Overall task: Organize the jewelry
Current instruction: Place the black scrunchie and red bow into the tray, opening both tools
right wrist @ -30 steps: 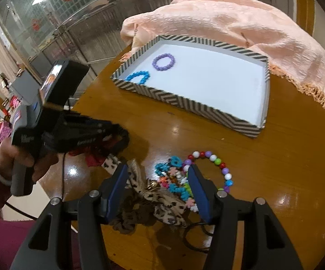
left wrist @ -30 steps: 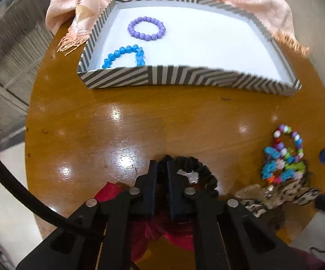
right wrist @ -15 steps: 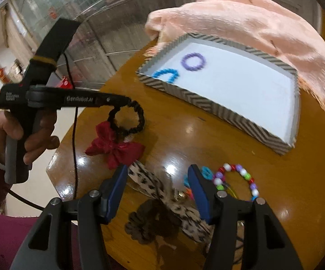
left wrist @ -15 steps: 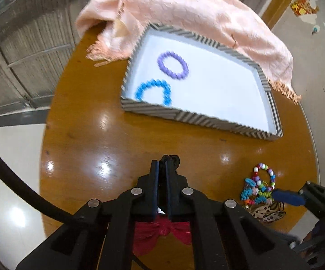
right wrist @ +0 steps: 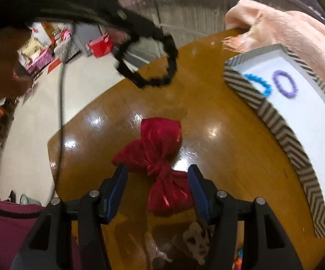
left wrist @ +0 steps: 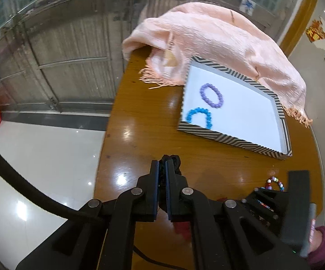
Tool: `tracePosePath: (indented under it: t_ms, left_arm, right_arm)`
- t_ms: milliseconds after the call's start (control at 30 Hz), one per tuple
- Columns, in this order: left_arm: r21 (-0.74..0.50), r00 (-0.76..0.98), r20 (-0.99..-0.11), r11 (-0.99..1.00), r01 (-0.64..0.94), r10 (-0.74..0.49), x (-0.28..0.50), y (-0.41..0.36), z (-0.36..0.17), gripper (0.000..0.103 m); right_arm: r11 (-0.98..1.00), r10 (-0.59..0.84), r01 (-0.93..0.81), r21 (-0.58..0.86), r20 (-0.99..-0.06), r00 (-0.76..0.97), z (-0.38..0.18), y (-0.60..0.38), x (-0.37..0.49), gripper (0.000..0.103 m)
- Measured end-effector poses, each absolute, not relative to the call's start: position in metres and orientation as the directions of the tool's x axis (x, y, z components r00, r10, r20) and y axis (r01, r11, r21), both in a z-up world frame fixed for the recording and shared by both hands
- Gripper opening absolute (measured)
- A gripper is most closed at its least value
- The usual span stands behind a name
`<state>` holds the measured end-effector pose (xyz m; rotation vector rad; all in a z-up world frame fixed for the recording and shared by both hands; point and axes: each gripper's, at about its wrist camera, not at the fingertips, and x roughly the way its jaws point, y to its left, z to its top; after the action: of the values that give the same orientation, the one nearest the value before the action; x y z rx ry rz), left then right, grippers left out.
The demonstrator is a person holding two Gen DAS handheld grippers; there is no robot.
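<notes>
Above the table (left wrist: pixel 153 117), the left gripper (left wrist: pixel 161 168) pinches a black scrunchie (right wrist: pixel 155 67); the tray (left wrist: pixel 234 138) lies ahead-right; the right gripper (right wrist: pixel 156 180) straddles the bow (right wrist: pixel 160 155), half-open.

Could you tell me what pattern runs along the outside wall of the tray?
Black-and-white chevron stripes on the tray, clearest in the right wrist view.

Left gripper (left wrist: pixel 160 168) jaws clamped together, right gripper (right wrist: pixel 156 180) jaws apart
</notes>
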<state>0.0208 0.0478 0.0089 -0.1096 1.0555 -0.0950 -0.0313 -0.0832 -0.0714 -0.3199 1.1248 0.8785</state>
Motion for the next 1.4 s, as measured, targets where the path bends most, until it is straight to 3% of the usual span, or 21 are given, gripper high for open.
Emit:
tracePosePath:
  t_ms: [67, 133, 233, 533, 733, 1100, 1400]
  left_arm:
    - [-0.133, 0.495, -0.860, 0.991, 0.017, -0.124, 0.017, 0.052, 0.011, 0.000]
    - [-0.135, 0.498, -0.859, 0.991, 0.011, -0.122, 0.014, 0.055, 0.013, 0.000]
    - [-0.137, 0.500, -0.857, 0.990, 0.011, -0.124, 0.012, 0.054, 0.015, 0.000]
    - [-0.139, 0.517, -0.840, 0.986, 0.087, -0.164, 0.026, 0.026, 0.031, 0.000]
    - [-0.138, 0.518, -0.832, 0.979, 0.153, -0.198, 0.049, -0.007, 0.037, 0.000]
    - [-0.112, 0.503, -0.837, 0.966, 0.232, -0.218, 0.089, -0.070, 0.033, 0.000]
    - [-0.138, 0.456, -0.861, 0.966, 0.218, -0.225, 0.115, -0.091, 0.009, 0.000]
  right_arm:
    - [0.629, 0.428, -0.756, 0.182, -0.893, 0.141, -0.079, -0.077, -0.030, 0.050]
    - [0.641, 0.399, -0.752, 0.156, -0.904, 0.153, -0.084, -0.073, -0.030, 0.026]
    - [0.660, 0.398, -0.730, 0.174, -0.906, 0.144, -0.081, -0.075, -0.026, 0.017]
    - [0.765, 0.459, -0.605, 0.220, -0.845, 0.274, -0.017, -0.135, -0.008, 0.016]
    - [0.855, 0.420, -0.474, 0.211, -0.818, 0.393, 0.011, -0.189, 0.011, 0.017]
    - [0.922, 0.352, -0.321, 0.217, -0.816, 0.459, 0.011, -0.243, 0.055, 0.017]
    - [0.929, 0.332, -0.301, 0.214, -0.840, 0.428, -0.010, -0.249, 0.113, 0.017]
